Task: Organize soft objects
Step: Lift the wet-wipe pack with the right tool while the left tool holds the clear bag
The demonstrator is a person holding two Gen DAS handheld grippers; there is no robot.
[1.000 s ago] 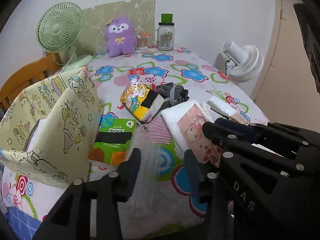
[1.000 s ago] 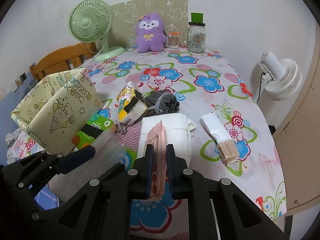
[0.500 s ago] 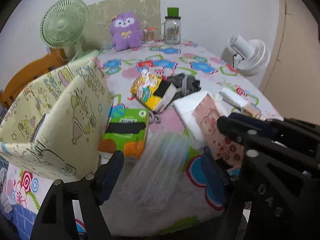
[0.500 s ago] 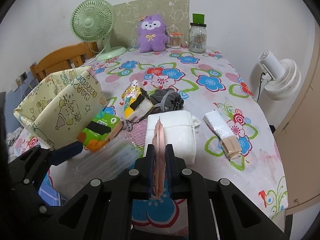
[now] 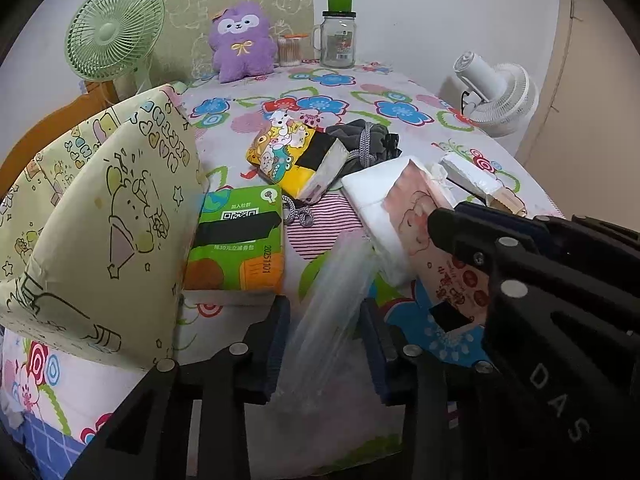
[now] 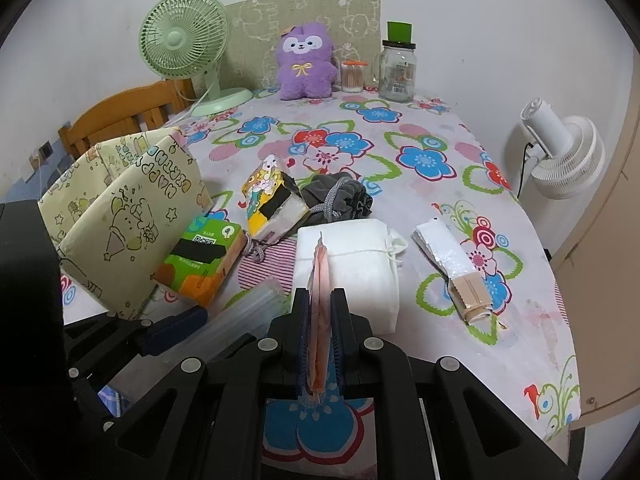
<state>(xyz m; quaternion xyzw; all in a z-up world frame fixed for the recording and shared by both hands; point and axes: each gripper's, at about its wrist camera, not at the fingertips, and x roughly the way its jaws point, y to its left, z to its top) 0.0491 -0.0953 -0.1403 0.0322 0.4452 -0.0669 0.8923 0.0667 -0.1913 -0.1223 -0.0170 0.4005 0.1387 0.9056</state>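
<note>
My left tool (image 5: 324, 344) is closing around a crinkly clear plastic bag (image 5: 332, 312) that lies between its pads; I can't tell if they press it yet. My right tool (image 6: 320, 344) is clamped tight on a thin pink printed pack (image 6: 319, 280) stood on edge. Beyond sit a soft white folded cloth (image 6: 352, 264), a glossy green tissue pack (image 5: 236, 240), a yellow cartoon pack (image 5: 292, 160) and a grey knit bundle (image 5: 364, 140) on the flowered desk (image 6: 420, 128). A fluffy purple plush (image 6: 306, 64) sits far back.
</note>
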